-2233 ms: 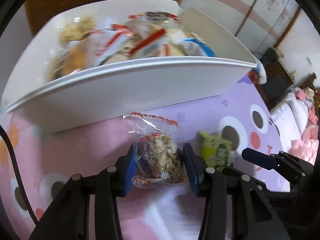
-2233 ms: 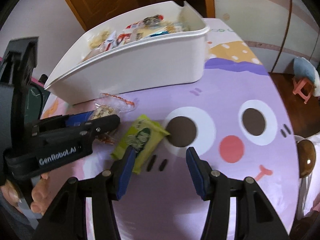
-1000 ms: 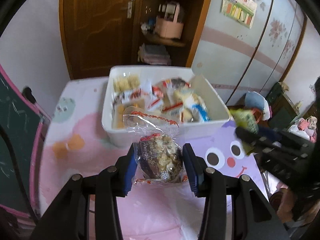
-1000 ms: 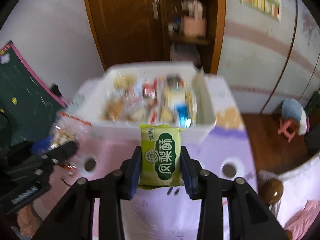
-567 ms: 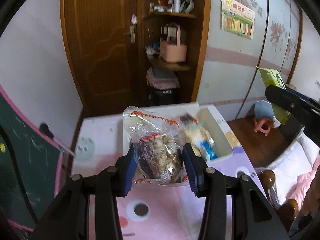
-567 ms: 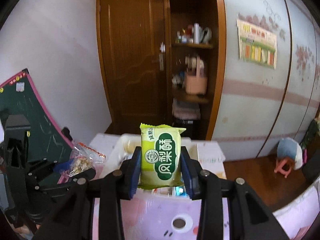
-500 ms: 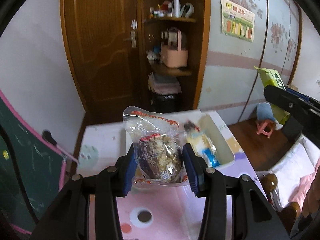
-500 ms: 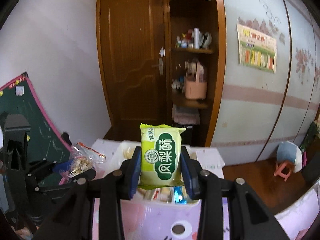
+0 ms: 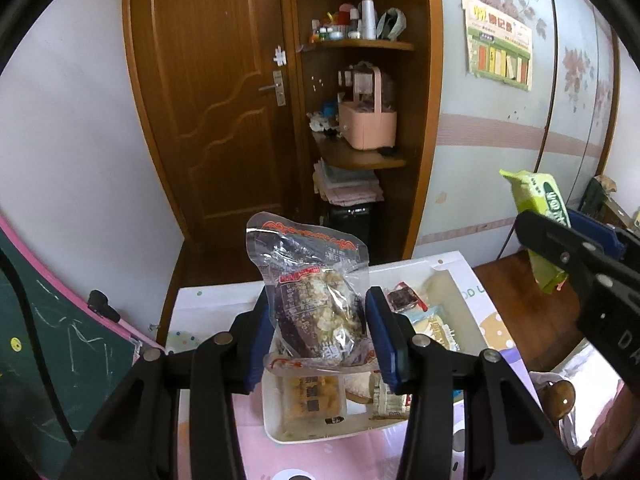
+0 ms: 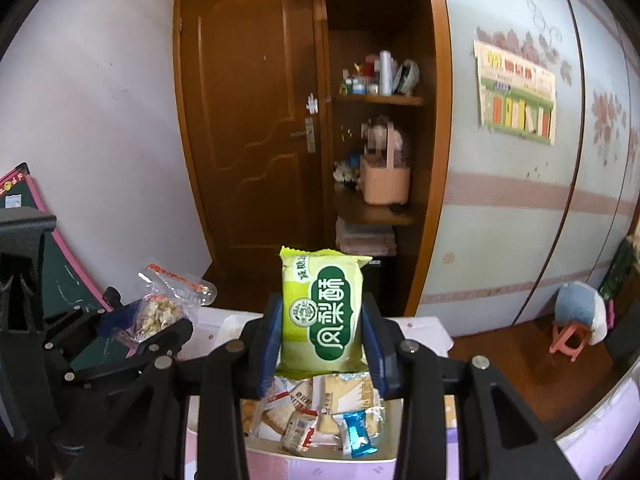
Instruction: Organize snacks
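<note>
My left gripper (image 9: pixel 322 334) is shut on a clear snack bag of pale crumbly pieces (image 9: pixel 316 300), held upright above the white bin (image 9: pixel 320 434). My right gripper (image 10: pixel 322 344) is shut on a green pineapple-cake packet (image 10: pixel 322 312), also upright over the white bin (image 10: pixel 280 456). The bin holds several wrapped snacks (image 10: pixel 320 412). In the left wrist view the right gripper (image 9: pixel 556 248) shows at the right edge with the green packet (image 9: pixel 540 204). In the right wrist view the left gripper (image 10: pixel 150 320) shows at the left with the clear bag (image 10: pixel 160 308).
The bin stands on a table with a pink and purple cartoon cloth (image 9: pixel 320 460). Behind it are a brown door (image 9: pixel 216 112) and a shelf with a pink basket (image 9: pixel 366 128). A green chalkboard (image 9: pixel 60 360) leans at the left. A small stool (image 10: pixel 576 316) stands on the floor at right.
Both grippers have picked their packets up from the cloth and risen, tilting up toward the door and shelf. The bin has dropped low in both views.
</note>
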{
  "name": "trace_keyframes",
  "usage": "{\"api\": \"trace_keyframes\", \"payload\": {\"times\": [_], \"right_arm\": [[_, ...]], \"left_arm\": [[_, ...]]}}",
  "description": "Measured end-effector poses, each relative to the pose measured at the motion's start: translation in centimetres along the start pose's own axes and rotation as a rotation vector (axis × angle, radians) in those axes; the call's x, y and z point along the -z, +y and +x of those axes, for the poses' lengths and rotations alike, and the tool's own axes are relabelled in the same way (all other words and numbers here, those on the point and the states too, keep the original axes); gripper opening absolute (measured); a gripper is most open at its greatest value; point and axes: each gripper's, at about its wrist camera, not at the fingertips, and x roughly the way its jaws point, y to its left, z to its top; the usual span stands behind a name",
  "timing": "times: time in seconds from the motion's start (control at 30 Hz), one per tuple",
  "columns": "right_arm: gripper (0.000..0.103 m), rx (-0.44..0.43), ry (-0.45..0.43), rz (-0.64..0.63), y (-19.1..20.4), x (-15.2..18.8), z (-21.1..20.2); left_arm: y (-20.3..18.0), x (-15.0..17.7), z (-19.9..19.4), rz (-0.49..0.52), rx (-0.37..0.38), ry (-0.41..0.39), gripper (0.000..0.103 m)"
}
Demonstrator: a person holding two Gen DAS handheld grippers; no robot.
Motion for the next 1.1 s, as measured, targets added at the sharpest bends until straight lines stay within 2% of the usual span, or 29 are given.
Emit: {"api": "trace_keyframes", "payload": {"times": [0.47,0.5,0.53,0.6,0.7,0.93,1.1], "right_arm": [[0.038,-0.025,0.178,0.005,0.0,2.3,8.4],[0.041,-0.029,0.192,-0.001,0.1,2.5,8.9],[0.042,-0.032,0.205,-0.005,0.1,2.7,9.3],[0.049,-0.039,0.223,-0.018,0.2,3.2,10.1],[0.057,-0.028,0.227,-0.007,-0.2,3.8,10.3],[0.057,-0.031,0.247,0.017,-0.9,4.7,10.3],[0.057,-0.028,0.258,0.031,-0.7,5.1,9.5]], "left_arm": [[-0.5,1.9,8.4,-0.018,0.006,0.102,0.046],[-0.5,2.0,8.8,-0.018,0.002,0.1,0.057],[-0.5,2.1,9.1,-0.019,-0.005,0.098,0.08],[-0.5,2.3,9.1,-0.018,-0.034,0.08,0.101],[-0.6,2.8,8.9,0.01,-0.021,0.065,0.102],[-1.0,3.7,8.7,0.033,-0.03,0.106,0.102],[-0.4,4.1,7.2,-0.003,-0.019,0.129,0.102]]}}
